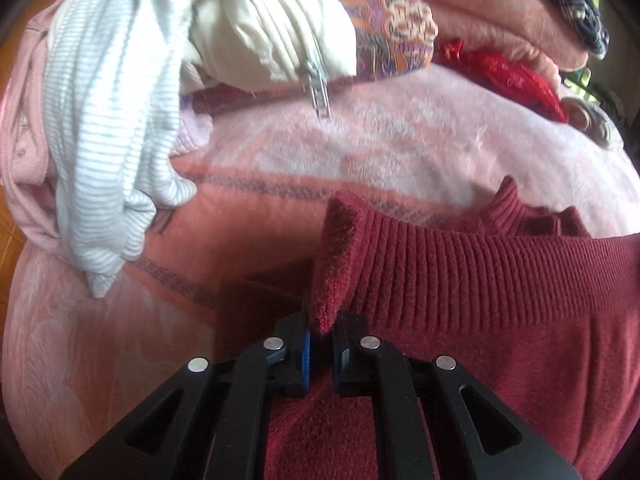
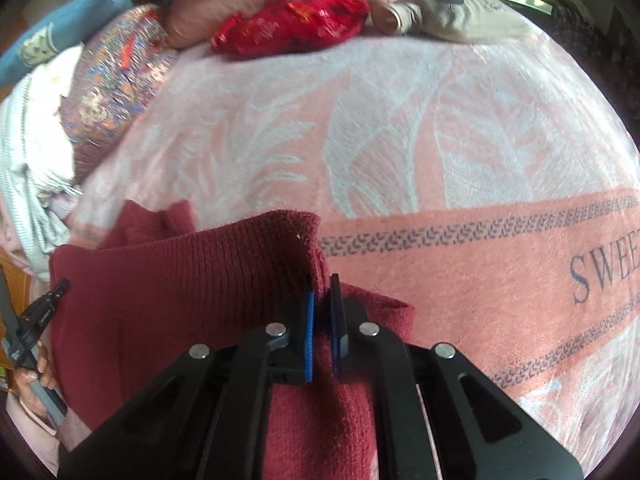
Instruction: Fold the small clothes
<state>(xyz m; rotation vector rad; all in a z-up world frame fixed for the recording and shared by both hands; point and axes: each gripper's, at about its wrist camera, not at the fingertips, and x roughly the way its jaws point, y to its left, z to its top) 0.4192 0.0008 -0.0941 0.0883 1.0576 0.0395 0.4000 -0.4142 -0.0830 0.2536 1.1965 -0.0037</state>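
Note:
A dark red knitted sweater (image 1: 480,280) is held up over a pink patterned blanket (image 1: 360,140). My left gripper (image 1: 322,328) is shut on the left corner of its ribbed hem. My right gripper (image 2: 323,300) is shut on the other corner of the sweater (image 2: 180,288). The hem stretches between the two grippers. The left gripper also shows at the left edge of the right wrist view (image 2: 40,316), held in a hand.
A pile of clothes lies at the back left: a white striped garment (image 1: 104,128), a cream zipped garment (image 1: 264,28) and a purple patterned piece (image 1: 392,20). A red bag (image 2: 292,24) and a grey garment (image 2: 460,16) lie at the far side of the blanket (image 2: 400,120).

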